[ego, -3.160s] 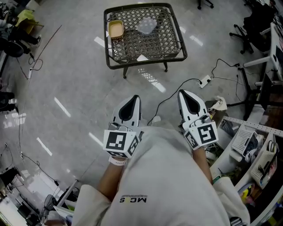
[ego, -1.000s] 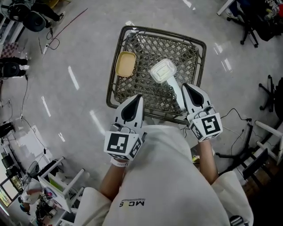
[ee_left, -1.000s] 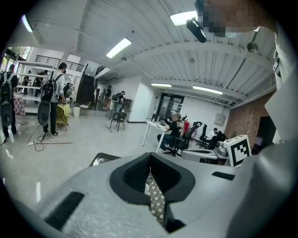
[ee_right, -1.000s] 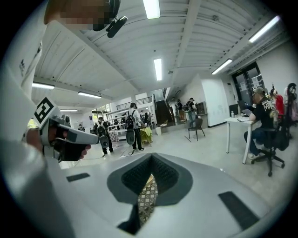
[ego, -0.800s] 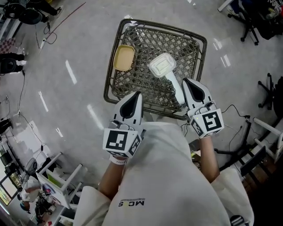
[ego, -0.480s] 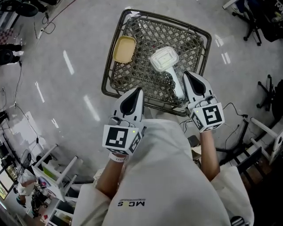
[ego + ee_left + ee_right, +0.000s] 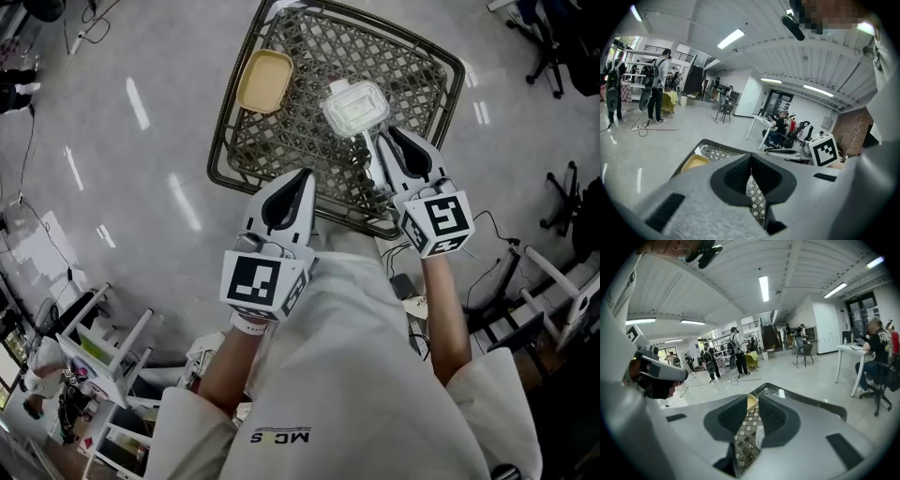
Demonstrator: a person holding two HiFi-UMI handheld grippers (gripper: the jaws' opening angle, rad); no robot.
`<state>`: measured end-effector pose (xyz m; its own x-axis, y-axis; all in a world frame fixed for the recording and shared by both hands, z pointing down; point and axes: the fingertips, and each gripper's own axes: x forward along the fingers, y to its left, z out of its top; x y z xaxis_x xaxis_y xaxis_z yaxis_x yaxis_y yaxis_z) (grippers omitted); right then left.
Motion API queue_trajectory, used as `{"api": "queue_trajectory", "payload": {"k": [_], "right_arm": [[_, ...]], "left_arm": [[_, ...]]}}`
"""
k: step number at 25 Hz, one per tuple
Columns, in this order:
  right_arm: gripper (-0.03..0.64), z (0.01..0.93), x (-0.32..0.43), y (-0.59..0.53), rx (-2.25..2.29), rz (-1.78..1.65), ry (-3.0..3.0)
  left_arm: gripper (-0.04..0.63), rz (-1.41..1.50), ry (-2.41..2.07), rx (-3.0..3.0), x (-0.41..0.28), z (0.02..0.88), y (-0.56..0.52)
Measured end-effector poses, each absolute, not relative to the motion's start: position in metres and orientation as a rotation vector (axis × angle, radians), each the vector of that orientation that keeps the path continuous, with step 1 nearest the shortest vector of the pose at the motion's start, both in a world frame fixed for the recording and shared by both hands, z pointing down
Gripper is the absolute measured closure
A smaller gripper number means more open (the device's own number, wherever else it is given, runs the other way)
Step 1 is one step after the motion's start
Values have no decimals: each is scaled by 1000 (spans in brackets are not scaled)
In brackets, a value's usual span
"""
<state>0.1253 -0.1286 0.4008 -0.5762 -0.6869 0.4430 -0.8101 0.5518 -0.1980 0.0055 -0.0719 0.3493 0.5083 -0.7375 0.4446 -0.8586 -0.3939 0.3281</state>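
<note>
Risk: right gripper [image 7: 393, 137], jaws slightly parted, empty, hangs just near of tub [image 7: 355, 105] at counter [image 7: 417, 70] right-middle; coming in low could snag the weave or shove tub, lid poss. loose. Left gripper [image 7: 302, 175] clenched, empty, over near edge.

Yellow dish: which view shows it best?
Head view: the whole dish shows from above, on the lattice table. Left gripper view catches it obliquely, its near edge cut off. Right gripper view shows only a sliver between the jaws.
</note>
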Motion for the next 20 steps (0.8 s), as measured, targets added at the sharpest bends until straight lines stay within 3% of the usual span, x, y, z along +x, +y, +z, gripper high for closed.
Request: {"api": "queue_trajectory", "payload": {"k": [11,20], "right_arm": [[485,473,107,-145,1215,694,-2421],[400,526,88,-151,1188,756,-2360]], "left_arm": [[569,332,-1272,2193,-1,385,-77],[569,347,-1263,2177,-7,402,-81]]}}
